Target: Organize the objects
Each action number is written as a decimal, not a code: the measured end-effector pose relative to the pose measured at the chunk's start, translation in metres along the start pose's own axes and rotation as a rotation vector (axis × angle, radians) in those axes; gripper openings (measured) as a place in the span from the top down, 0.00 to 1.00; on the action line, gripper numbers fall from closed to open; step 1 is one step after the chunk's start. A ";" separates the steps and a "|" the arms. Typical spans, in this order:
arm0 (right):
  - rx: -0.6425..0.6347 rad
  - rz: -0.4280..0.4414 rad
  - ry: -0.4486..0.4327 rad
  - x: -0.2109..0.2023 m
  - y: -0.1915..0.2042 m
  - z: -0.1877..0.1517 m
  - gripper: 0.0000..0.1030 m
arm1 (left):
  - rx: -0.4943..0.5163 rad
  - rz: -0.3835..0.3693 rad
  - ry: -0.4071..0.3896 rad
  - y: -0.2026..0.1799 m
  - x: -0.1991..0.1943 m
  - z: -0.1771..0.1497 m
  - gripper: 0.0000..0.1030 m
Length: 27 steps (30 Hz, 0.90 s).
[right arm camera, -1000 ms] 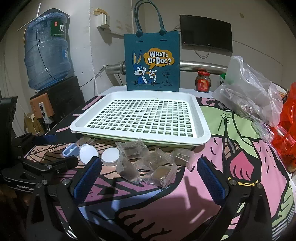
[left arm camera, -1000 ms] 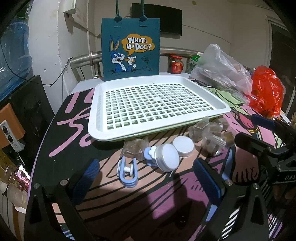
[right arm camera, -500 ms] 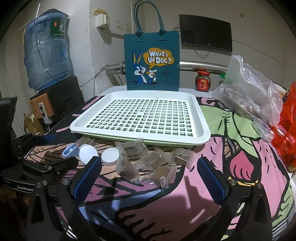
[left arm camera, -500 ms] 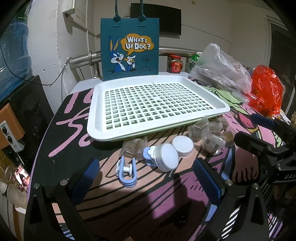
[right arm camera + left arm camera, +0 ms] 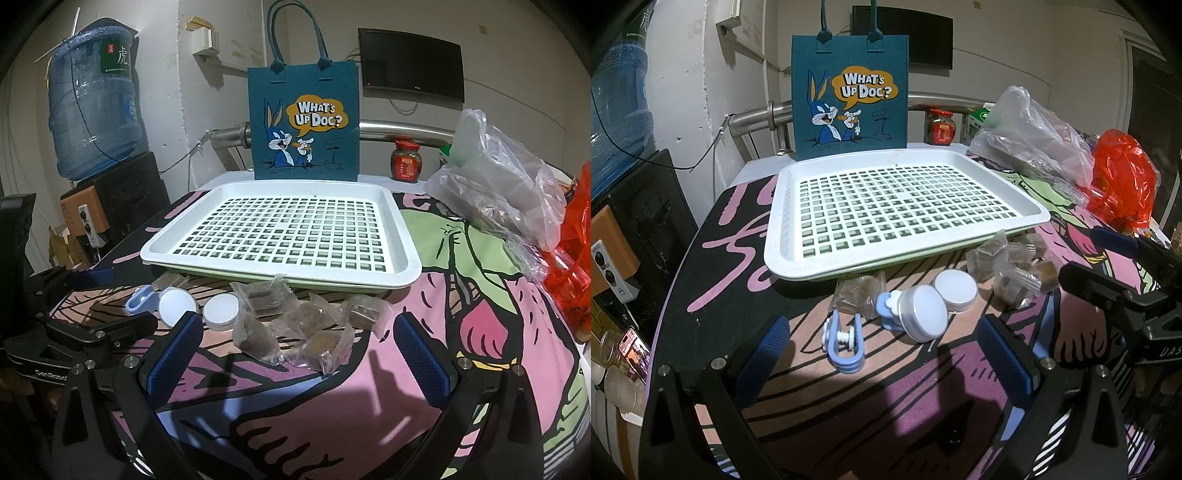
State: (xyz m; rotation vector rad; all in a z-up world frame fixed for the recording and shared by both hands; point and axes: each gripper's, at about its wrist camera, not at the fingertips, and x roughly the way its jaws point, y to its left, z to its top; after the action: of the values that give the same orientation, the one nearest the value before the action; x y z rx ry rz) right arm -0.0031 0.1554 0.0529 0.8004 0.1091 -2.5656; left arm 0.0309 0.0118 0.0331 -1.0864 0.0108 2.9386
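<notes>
Between the wide-open, empty left tongs (image 5: 886,354) lies a blue clip (image 5: 844,345); right tongs (image 5: 299,354) likewise gape empty.

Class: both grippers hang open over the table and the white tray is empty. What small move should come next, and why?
Probably ease the left gripper forward and down around the blue clip. It lies loose on the table, nearest the open fingers, and the tray holds nothing yet.

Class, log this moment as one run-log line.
left claw: open, empty | right claw: open, empty | tray: empty | packets: on table
</notes>
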 end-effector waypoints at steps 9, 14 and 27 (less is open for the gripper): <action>-0.010 -0.011 -0.001 0.000 0.003 0.001 0.00 | -0.002 0.001 0.001 0.000 0.000 0.000 0.00; 0.001 -0.006 0.006 0.001 0.000 0.001 0.00 | -0.010 -0.004 0.006 -0.003 0.000 -0.003 0.00; 0.071 0.022 0.022 0.004 -0.014 0.001 0.00 | -0.011 0.010 0.037 0.000 0.006 -0.001 0.00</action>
State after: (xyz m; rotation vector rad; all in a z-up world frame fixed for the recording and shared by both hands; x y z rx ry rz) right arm -0.0129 0.1662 0.0504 0.8514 0.0153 -2.5526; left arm 0.0272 0.0121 0.0289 -1.1453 0.0004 2.9309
